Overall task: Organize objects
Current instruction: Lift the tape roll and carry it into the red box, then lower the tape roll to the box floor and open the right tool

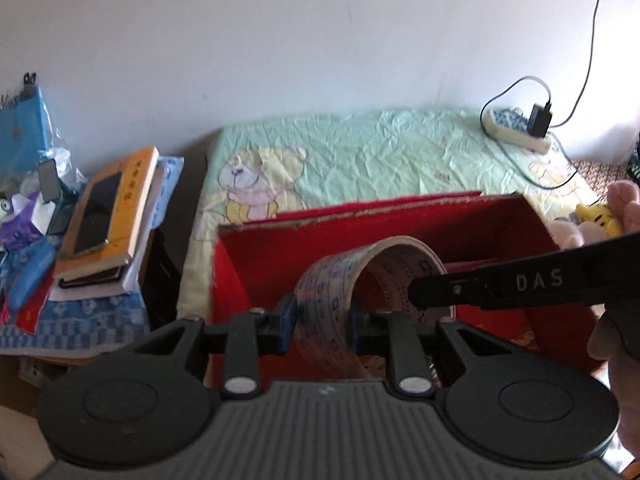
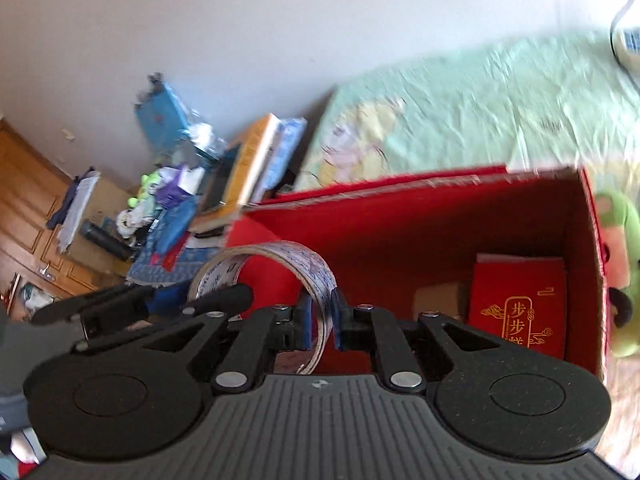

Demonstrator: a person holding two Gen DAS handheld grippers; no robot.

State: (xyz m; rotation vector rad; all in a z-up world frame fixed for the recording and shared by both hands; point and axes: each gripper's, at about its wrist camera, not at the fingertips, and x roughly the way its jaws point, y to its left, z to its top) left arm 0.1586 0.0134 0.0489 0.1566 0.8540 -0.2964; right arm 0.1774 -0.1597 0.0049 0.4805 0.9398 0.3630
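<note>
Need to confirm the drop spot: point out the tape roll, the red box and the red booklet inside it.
tape roll (image 1: 320, 276), left wrist view, printed outer band.
red box (image 2: 400, 216), right wrist view, inner back wall.
red booklet (image 2: 520, 292), right wrist view, front cover.

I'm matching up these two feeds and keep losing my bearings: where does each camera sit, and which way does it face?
Left wrist: on the left gripper, facing down into the red box on the bed; its fingers pinch a tape roll; the right gripper and a hand show.
Right wrist: on the right gripper, facing into the same box, over a red packet; the left gripper shows.
Shared: roll, box, book pile.
</note>
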